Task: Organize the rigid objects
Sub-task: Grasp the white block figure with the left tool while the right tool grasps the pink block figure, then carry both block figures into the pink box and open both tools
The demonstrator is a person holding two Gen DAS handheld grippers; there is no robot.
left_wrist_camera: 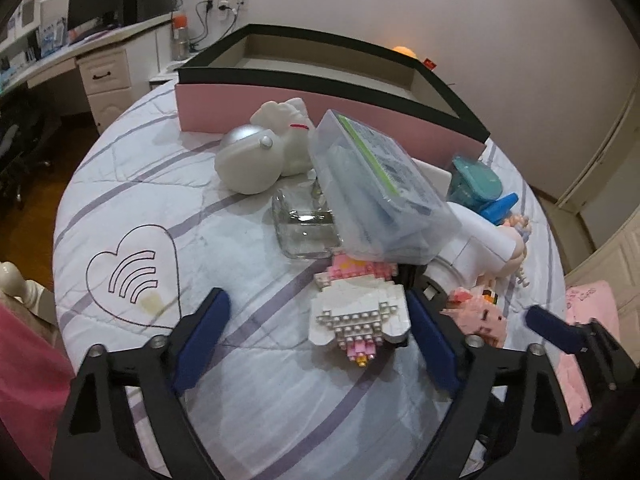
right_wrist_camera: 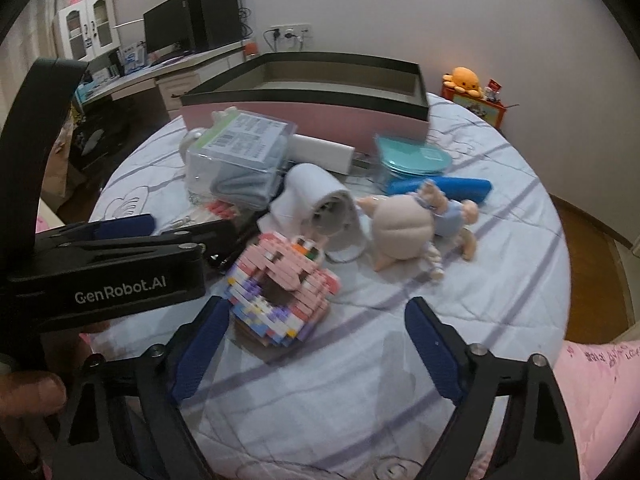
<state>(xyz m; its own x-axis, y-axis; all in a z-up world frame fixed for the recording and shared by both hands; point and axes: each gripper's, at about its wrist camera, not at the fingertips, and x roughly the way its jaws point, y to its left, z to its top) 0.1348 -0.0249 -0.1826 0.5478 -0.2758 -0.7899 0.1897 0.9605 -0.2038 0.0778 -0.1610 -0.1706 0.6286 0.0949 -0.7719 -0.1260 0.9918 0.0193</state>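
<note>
A pile of objects lies on a quilted bed before an open pink box with a black rim [left_wrist_camera: 328, 104]. My left gripper [left_wrist_camera: 320, 320] is open, with a white and pink brick figure [left_wrist_camera: 360, 316] between its fingers. A clear plastic case [left_wrist_camera: 376, 184], a glass jar [left_wrist_camera: 304, 224] and a white round toy [left_wrist_camera: 250, 160] lie beyond. My right gripper [right_wrist_camera: 316, 328] is open, with a pink brick model [right_wrist_camera: 280, 292] just past its left finger. A doll [right_wrist_camera: 408, 224], a white roll [right_wrist_camera: 320, 200] and the clear case [right_wrist_camera: 240, 152] lie farther on. The box shows behind [right_wrist_camera: 304, 116].
A teal lidded container [right_wrist_camera: 412, 160] and a blue tube [right_wrist_camera: 444, 188] lie by the box. The left gripper's body [right_wrist_camera: 104, 276] crosses the right wrist view at left. A desk with a monitor [left_wrist_camera: 96, 0] stands beyond the bed. The bed edge drops off at right [right_wrist_camera: 560, 240].
</note>
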